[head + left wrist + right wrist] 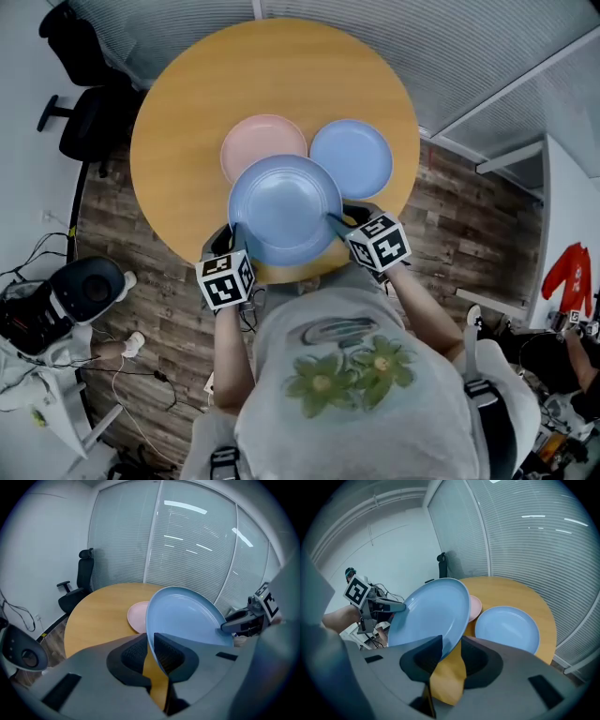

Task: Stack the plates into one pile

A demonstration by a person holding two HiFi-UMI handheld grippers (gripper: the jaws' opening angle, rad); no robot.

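Above table (169,141), L claw (233,231) & R claw (337,223), angled down, pinch blue plate (284,206).

A round wooden table (178,141) is standing on a dark plank floor (469,216). A black chair (94,127) is sitting just beside it. Something red (566,272) is hanging at the right.
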